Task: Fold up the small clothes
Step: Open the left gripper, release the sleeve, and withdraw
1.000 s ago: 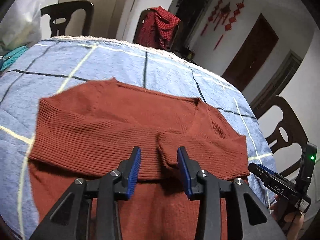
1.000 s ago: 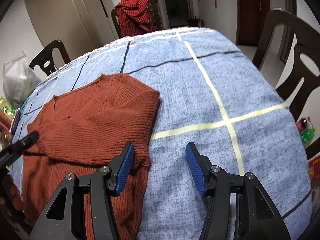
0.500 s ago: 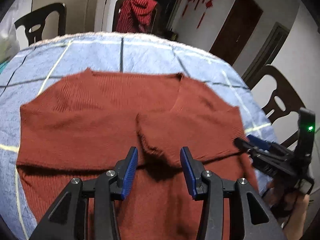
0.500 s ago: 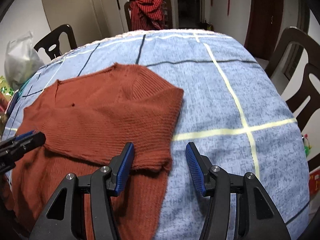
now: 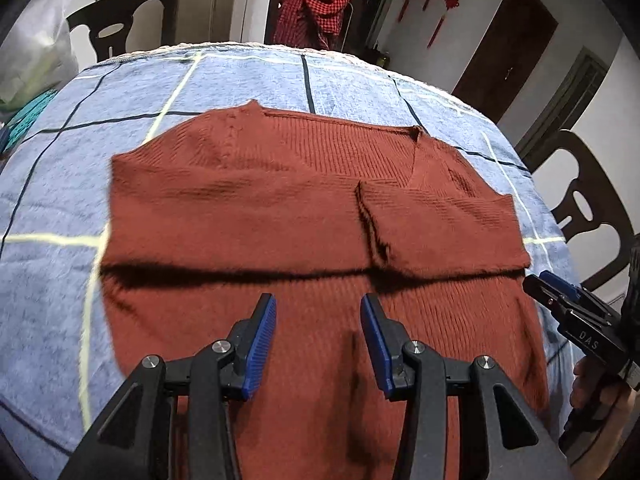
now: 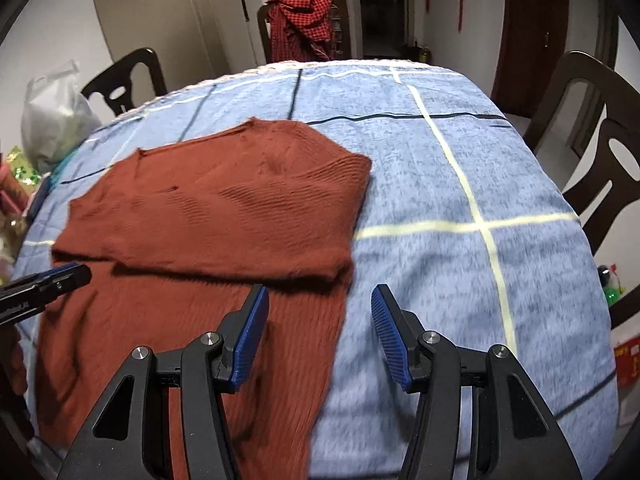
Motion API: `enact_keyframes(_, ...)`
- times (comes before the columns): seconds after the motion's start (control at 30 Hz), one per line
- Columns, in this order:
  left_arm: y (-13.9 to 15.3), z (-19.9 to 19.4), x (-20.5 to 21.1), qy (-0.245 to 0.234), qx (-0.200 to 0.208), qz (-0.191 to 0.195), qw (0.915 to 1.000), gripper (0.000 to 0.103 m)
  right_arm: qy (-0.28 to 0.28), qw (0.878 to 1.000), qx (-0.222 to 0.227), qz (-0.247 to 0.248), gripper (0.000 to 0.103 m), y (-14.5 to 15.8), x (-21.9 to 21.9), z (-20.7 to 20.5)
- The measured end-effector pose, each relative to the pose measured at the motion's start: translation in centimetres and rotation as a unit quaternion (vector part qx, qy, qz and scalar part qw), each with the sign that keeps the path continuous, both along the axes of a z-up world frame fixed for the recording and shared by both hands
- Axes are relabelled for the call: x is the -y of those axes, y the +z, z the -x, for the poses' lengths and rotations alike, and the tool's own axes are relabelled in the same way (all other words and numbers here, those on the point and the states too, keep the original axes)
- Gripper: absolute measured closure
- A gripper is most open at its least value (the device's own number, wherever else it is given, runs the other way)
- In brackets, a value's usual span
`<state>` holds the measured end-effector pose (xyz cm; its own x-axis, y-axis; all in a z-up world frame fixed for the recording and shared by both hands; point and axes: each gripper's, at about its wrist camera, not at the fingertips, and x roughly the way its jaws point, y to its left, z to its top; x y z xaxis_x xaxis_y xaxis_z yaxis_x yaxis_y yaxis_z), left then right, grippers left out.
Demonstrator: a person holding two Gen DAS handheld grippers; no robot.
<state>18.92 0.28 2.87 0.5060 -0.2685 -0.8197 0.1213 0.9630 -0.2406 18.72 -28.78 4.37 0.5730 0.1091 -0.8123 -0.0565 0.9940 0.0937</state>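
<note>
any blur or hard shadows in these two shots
Left wrist view: tablecloth lines smear at the left, and a dark shadow runs under the sweater fold. Right wrist view: cloth is blurred near the bottom; fisheye bends the table edge in both.

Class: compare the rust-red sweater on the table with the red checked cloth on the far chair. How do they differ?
The sweater is plain ribbed knit; the checked cloth is red-and-black patterned. The sweater lies flat on the blue tablecloth, sleeves folded in; the cloth hangs bunched over a chair back. Both are reddish fabric.
</note>
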Motion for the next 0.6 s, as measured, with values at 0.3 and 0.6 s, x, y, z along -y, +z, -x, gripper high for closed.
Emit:
enact_keyframes(0.3,1.2,5.4,-3.2,0.005,0.023,0.003,0.9997,0.049,0.007,1.000,0.009,-0.023,0.049,0.5,-0.1,5.6)
enact_keyframes(0.6,0.3,10.5,-6.4,0.041,0.022,-0.001,0.9989,0.049,-0.003,1.000,0.009,-0.012,0.049,-0.5,0.1,10.5)
